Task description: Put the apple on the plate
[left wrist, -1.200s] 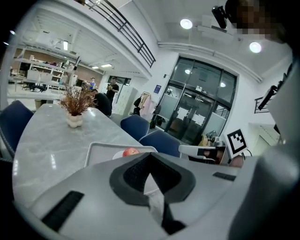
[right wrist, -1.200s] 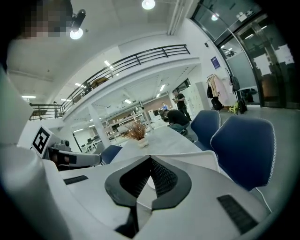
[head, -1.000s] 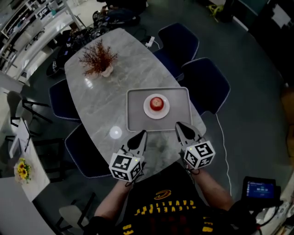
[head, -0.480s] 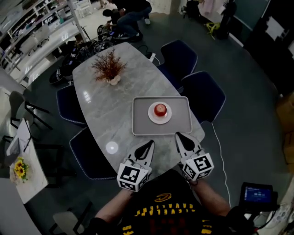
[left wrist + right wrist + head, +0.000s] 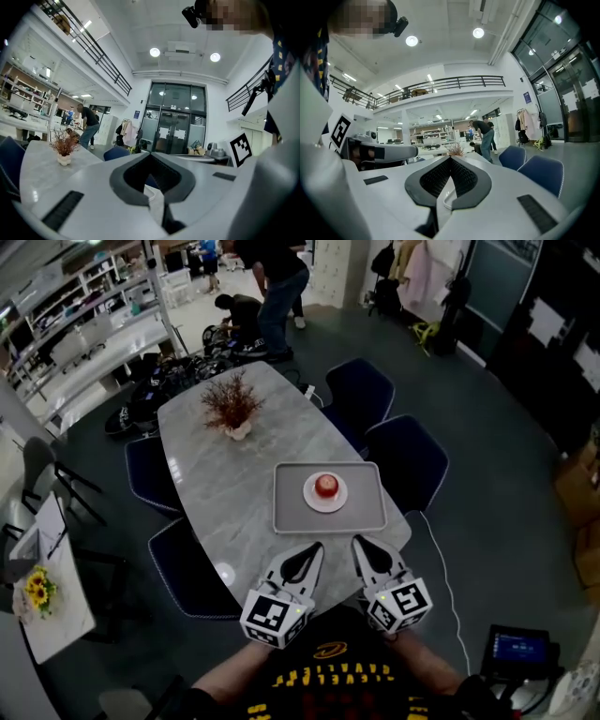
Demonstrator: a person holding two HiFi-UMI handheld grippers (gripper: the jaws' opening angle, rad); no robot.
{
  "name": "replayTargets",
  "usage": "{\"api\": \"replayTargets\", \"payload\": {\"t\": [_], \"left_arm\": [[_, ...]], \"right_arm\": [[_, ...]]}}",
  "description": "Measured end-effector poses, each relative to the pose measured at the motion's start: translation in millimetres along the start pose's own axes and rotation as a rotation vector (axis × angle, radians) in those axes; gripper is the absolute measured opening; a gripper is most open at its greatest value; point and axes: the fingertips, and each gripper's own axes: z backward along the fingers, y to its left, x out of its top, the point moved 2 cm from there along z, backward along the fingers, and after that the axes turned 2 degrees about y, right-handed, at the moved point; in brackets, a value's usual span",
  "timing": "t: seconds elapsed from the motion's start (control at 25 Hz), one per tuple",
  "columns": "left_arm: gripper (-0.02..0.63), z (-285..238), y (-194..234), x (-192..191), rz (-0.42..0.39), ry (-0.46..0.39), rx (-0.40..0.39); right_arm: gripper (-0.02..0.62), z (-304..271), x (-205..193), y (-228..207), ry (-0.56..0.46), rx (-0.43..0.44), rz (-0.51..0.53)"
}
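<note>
The whole table (image 5: 216,465) now sits smaller and further off in the head view than it did a second ago, so the person has straightened up and drawn back from it. On it the grey tray (image 5: 367,514) lies where it lay, with the white plate (image 5: 310,502) in its middle and the red apple (image 5: 326,486) resting on the plate. By the look of it the task is already done, and this pull-back reads as the retreat after the placing.

Both tongs have come away with the person: a second ago their tips were almost at the tray's near edge, and now they hang apart from it, over the table's near end. The left gripper (image 5: 312,551) has its jaws fully together with nothing between them, and the right gripper (image 5: 360,545) likewise – closed tip to tip, empty, touching neither tray nor apple
</note>
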Motion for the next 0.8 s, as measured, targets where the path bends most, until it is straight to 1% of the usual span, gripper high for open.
{"api": "replayTargets", "payload": {"t": [0.16,0.4,0.52,0.64,0.8], "left_arm": [[0.000,-3.9,-3.7,-7.2,-0.024,-0.017,-0.001],[0.000,-4.3,-10.7,-5.3,-0.046,-0.026,0.000],[0.000,3.4,-15.8,-1.0,-0.069,-0.037,-0.004],[0.001,9.4,-19.9,1.1,-0.072,-0.040,-0.012],[0.000,-19.2,-18.0,-5.9,-0.090,-0.044,-0.012]], "right_arm": [[0.006,2.6,1.7,-4.6,-0.019,0.004,0.021],[0.006,12.4,7.8,-9.2,-0.054,-0.012,0.051],[0.006,19.1,11.6,0.0,-0.069,-0.014,0.065],[0.006,25.3,14.1,6.7,-0.081,-0.020,0.077],[0.006,20.3,9.2,-22.4,-0.094,-0.033,0.084]]}}
